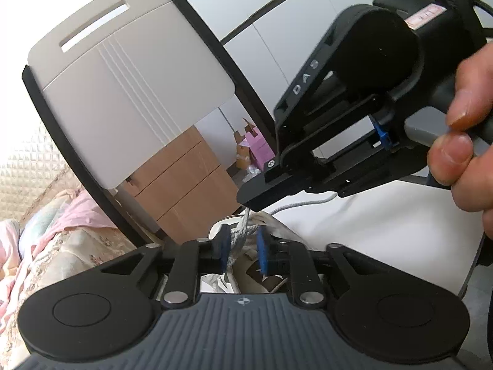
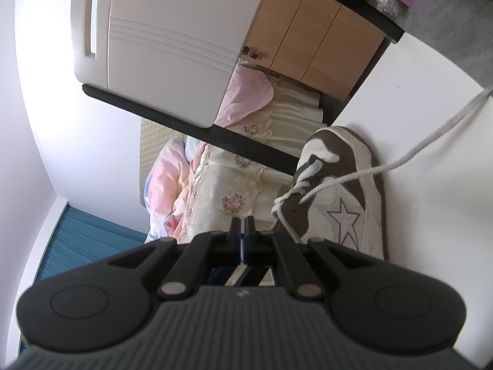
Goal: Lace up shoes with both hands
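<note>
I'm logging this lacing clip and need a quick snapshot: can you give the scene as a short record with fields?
shoe: brown and white sneaker with a star on its side, lying on a white table
lace: grey cord runs taut from the eyelets off to the right
left tongs: blue pads either side of a lace bundle, a gap showing
right tongs: shut, nothing seen between them
background: bedding, wooden drawers
</note>
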